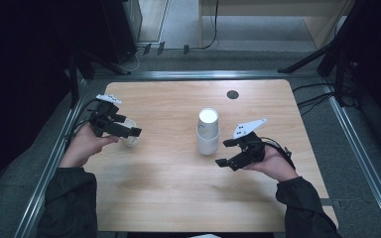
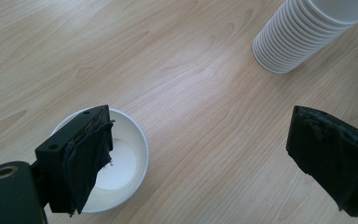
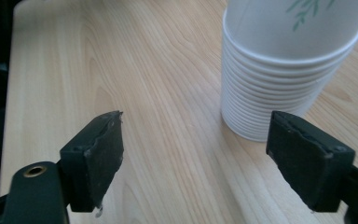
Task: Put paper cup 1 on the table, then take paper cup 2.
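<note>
Left gripper fingers wide apart above single cup, empty, right gripper fingers spread, empty, beside cup stack

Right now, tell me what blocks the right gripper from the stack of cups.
Nothing visible does. The right gripper hangs with open jaws just beside the stack of cups, with bare table between them. The single cup stands apart, by the left gripper.

In the left gripper view one black jaw covers part of the small paper cup; the picture's top edge cuts off the stack of paper cups; its green leaf print is cut off too.
</note>
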### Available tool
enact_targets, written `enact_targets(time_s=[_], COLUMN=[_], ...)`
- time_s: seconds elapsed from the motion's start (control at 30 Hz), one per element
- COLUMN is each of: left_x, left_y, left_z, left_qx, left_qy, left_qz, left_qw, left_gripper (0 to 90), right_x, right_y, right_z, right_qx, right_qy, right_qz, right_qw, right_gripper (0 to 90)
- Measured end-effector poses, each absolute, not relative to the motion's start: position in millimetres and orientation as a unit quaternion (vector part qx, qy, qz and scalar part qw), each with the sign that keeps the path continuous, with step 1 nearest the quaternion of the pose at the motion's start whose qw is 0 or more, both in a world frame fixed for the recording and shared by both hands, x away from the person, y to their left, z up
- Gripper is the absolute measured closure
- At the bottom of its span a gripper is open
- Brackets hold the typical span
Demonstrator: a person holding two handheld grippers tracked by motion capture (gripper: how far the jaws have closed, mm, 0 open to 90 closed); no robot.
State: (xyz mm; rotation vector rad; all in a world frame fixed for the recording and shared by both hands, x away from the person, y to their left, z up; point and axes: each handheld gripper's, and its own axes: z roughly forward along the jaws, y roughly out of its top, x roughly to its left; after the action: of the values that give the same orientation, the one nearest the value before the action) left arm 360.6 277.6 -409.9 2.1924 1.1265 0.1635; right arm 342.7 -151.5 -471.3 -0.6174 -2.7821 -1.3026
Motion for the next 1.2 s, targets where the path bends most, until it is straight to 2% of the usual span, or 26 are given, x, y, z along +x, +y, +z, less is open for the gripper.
enact_targets(time_s=[0.27, 0.4, 0.57, 1.2], left_x=[359.4, 358.4, 356.3, 342.5], left_y=[265.1, 259.8, 253.0, 207.2], left_z=[-413.4, -414.2, -415.4, -436.4], left_qx=[0.841, 0.845, 0.847, 0.869], left_qy=[0.416, 0.405, 0.397, 0.342], left_qz=[0.048, 0.043, 0.037, 0.010], left_qw=[0.342, 0.347, 0.353, 0.357], left_gripper=[7.2, 7.2, 7.2, 7.2], right_x=[345.9, 346.8, 347.8, 370.3], right_y=[-155.0, -159.3, -161.9, -164.0], right_z=[-470.6, -468.3, -468.4, -443.2], right_qx=[-0.197, -0.194, -0.197, -0.182], right_qy=[-0.887, -0.884, -0.884, -0.892], right_qz=[-0.417, -0.425, -0.423, -0.413], right_qw=[0.005, 0.016, 0.024, -0.006], right_gripper=[18.2, 23.4, 24.7, 26.8])
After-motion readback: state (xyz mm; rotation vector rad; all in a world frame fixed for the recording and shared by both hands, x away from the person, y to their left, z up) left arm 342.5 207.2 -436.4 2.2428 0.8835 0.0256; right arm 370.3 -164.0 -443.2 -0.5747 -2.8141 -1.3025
